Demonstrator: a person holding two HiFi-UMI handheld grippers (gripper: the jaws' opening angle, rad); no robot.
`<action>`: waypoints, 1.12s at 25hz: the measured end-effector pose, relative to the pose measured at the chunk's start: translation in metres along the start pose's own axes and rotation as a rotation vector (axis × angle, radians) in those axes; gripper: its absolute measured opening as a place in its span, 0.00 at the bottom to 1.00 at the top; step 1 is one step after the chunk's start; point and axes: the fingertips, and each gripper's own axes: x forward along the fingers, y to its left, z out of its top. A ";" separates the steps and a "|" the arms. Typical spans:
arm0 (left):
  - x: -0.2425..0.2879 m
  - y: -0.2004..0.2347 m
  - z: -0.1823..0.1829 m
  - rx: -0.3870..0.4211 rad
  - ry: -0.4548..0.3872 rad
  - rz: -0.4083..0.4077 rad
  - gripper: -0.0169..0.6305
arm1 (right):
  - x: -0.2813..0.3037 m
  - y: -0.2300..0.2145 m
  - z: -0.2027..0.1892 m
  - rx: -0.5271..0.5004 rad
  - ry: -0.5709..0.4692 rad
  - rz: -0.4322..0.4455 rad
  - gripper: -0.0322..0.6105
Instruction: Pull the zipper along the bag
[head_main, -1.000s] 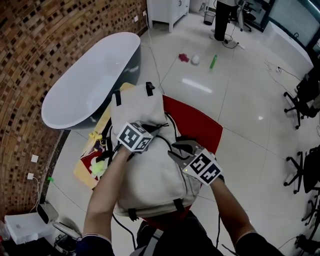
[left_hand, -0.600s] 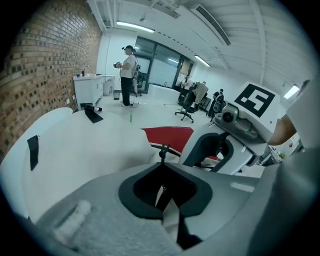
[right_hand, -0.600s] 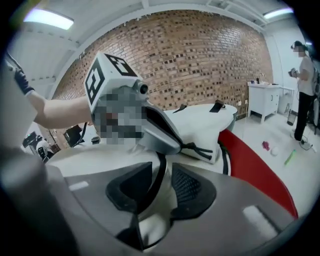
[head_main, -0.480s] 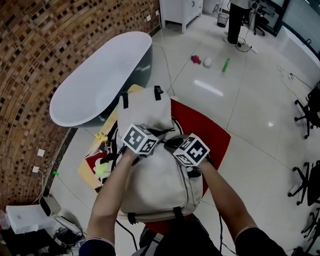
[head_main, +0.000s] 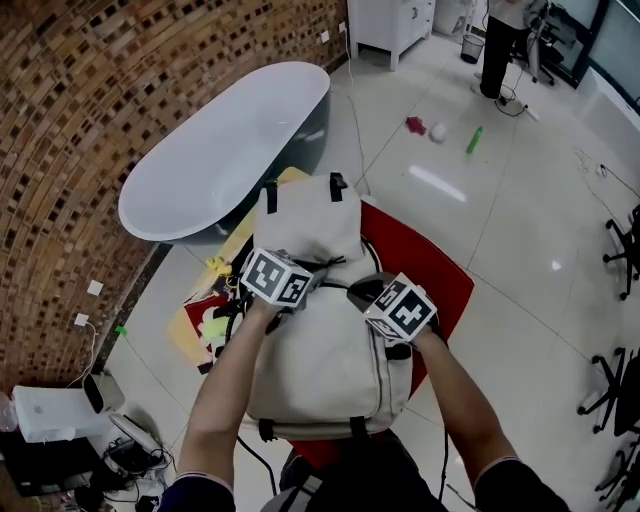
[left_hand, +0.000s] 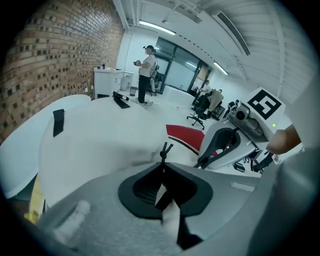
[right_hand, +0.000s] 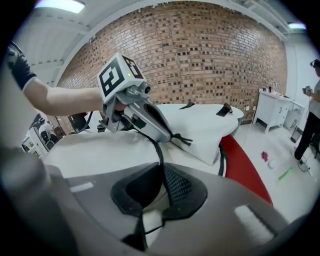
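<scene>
A beige backpack (head_main: 325, 360) lies on a red chair (head_main: 430, 265). My left gripper (head_main: 316, 273) sits at the bag's upper left. In the left gripper view its jaws (left_hand: 163, 167) pinch a strip of the bag's fabric (left_hand: 170, 220) and are opening slightly, with a black zipper cord (left_hand: 164, 149) just beyond them. My right gripper (head_main: 366, 291) is on the bag's upper right, facing the left one. Its jaws (right_hand: 161, 167) are closing on the black zipper pull cord (right_hand: 157, 147), which runs between the pads. The left gripper (right_hand: 132, 107) shows ahead in the right gripper view.
A white bathtub (head_main: 220, 150) stands against the brick wall at left. A yellow mat with toys (head_main: 215, 320) lies beside the chair. Small objects (head_main: 438, 131) lie on the tiled floor, a person (head_main: 500, 50) stands far back, and office chairs (head_main: 620, 240) are at right.
My right gripper has moved left and up onto the bag's top, close to the left gripper, and its jaws have narrowed. The left gripper has stayed at the bag's upper left.
</scene>
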 end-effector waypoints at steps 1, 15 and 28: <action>-0.004 0.002 -0.002 -0.017 -0.007 0.007 0.06 | -0.001 0.000 0.000 0.000 -0.003 0.001 0.10; -0.045 0.029 -0.028 -0.161 -0.111 0.096 0.06 | -0.004 -0.004 -0.001 -0.063 0.016 -0.056 0.10; -0.090 0.050 -0.061 -0.251 -0.185 0.185 0.06 | -0.011 -0.007 -0.004 -0.060 0.026 -0.076 0.10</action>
